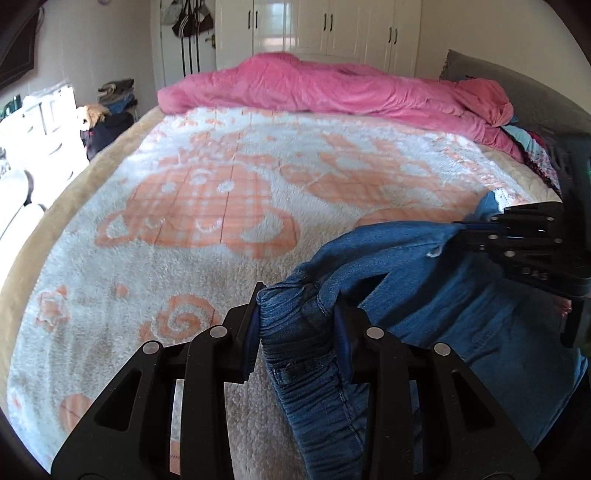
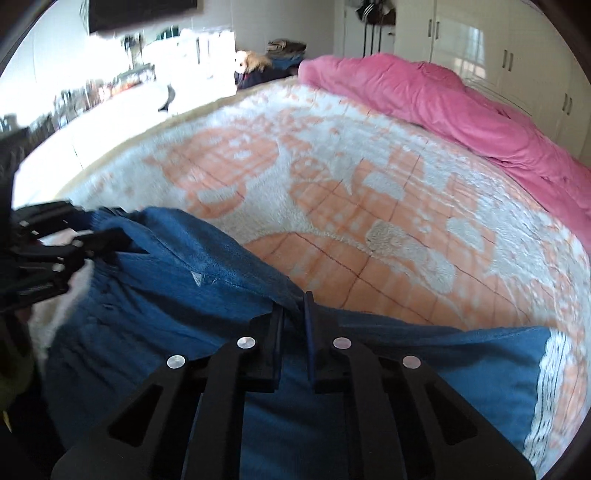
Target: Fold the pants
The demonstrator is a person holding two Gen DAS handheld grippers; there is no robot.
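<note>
Blue denim pants (image 1: 443, 295) hang lifted over the near edge of the bed, stretched between my two grippers. My left gripper (image 1: 299, 306) is shut on the bunched elastic waistband, which fills the gap between its pads. In the same view my right gripper (image 1: 476, 230) comes in from the right, clamped on a thin edge of the denim. From the right wrist, my right gripper (image 2: 293, 306) is shut on a fold of the pants (image 2: 166, 295). My left gripper (image 2: 92, 238) holds the far left corner. A white lace trim (image 2: 554, 387) edges the cloth at lower right.
A white and orange fleece blanket (image 1: 221, 184) covers the bed. A rumpled pink duvet (image 1: 332, 88) lies along its far edge, with a clothes pile (image 1: 535, 147) at the right. White wardrobes (image 1: 332, 29) stand behind. A stuffed toy (image 1: 90, 114) and white furniture sit left of the bed.
</note>
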